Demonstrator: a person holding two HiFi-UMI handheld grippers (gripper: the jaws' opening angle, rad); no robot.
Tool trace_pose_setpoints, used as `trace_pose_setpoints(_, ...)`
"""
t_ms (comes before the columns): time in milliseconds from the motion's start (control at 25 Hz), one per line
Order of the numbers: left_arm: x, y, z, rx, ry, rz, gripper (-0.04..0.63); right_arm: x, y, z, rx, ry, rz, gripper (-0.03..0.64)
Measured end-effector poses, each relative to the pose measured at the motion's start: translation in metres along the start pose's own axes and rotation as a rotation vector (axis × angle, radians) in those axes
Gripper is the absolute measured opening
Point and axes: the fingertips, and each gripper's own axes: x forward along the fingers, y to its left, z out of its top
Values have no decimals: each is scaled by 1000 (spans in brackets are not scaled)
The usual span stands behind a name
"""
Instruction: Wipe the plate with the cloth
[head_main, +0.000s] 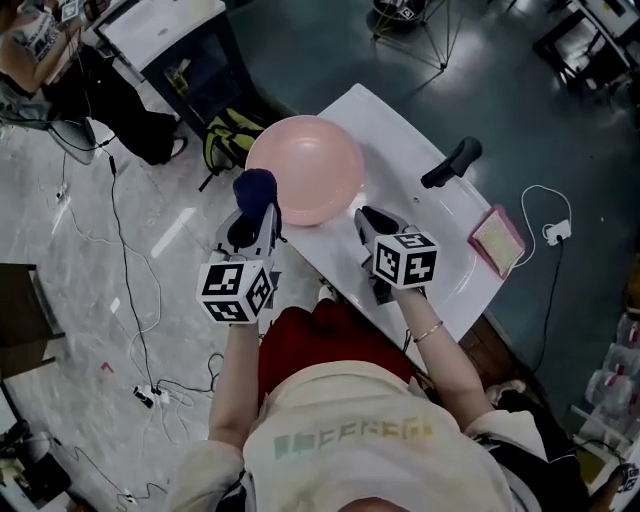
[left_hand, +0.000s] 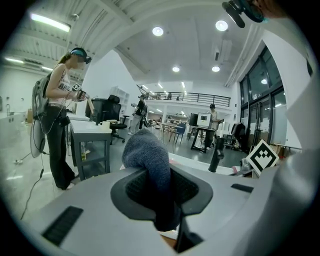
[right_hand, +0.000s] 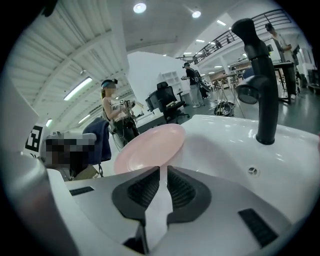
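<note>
Now left claw (left_hand: 163, 186) clamps cloth (left_hand: 146, 151) — right claw (right_hand: 163, 175), plate (right_hand: 149, 148)

Plate (head_main: 305, 168): pink, smooth, low sheen, looks like plastic. Cloth (head_main: 255, 190): dark blue, fuzzy terry weave, matt. Sink top (head_main: 440, 225): white, smooth, glossy. Tap (head_main: 452, 163): black, matt. Floor (head_main: 60, 300): pale, polished, reflective.

The round pink plate (right_hand: 150, 147) fills the way just ahead of the right gripper's (right_hand: 161, 171) jaws. Right of them a black upright tap (right_hand: 262, 85) stands, with bare white sink basin (right_hand: 220, 145) between. A bunched dark-blue cloth (left_hand: 147, 152) plugs the left gripper's (left_hand: 161, 174) jaws.
</note>
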Motion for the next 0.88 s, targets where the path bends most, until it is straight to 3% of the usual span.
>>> trace_pose_setpoints(440, 49, 13, 24, 55, 34, -57, 80, 35, -8, 17, 116, -5, 31, 41)
trace_pose_setpoints(600, 69, 20, 30, 59, 46, -118, 80, 49, -10, 24, 202, 7, 29, 124)
trace_pose_setpoints(880, 99, 16, 33, 61, 64, -219, 80, 52, -6, 23, 271, 35, 46, 158)
